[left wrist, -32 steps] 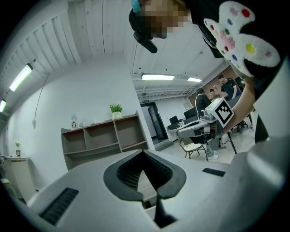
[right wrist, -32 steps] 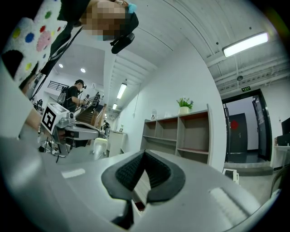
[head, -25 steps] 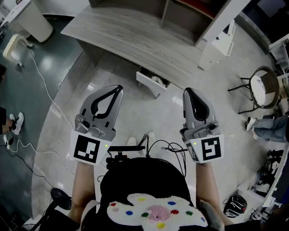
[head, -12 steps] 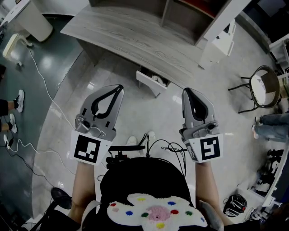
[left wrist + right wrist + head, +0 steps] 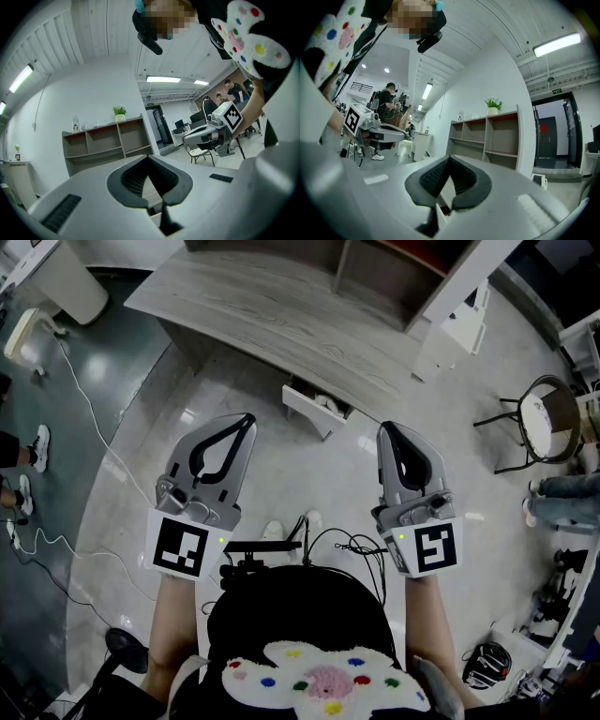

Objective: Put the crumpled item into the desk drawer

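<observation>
While the drawer (image 5: 306, 411) hangs open with a pale thing (image 5: 329, 406) inside, the left gripper (image 5: 247, 419) and right gripper (image 5: 384, 428) near it are shut and empty; check inside it.

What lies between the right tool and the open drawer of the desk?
Nothing but bare, shiny floor. The head view shows the right tool short of the drawer, with only floor between them.

Head cam: above the person, looks steeply down on left gripper (image 5: 247, 419) & right gripper (image 5: 386, 428), desk (image 5: 281, 315) ahead of their tips. Gripper cams: close behind own jaws, facing level along them; both share shelf unit (image 5: 108, 140) beyond tips.
</observation>
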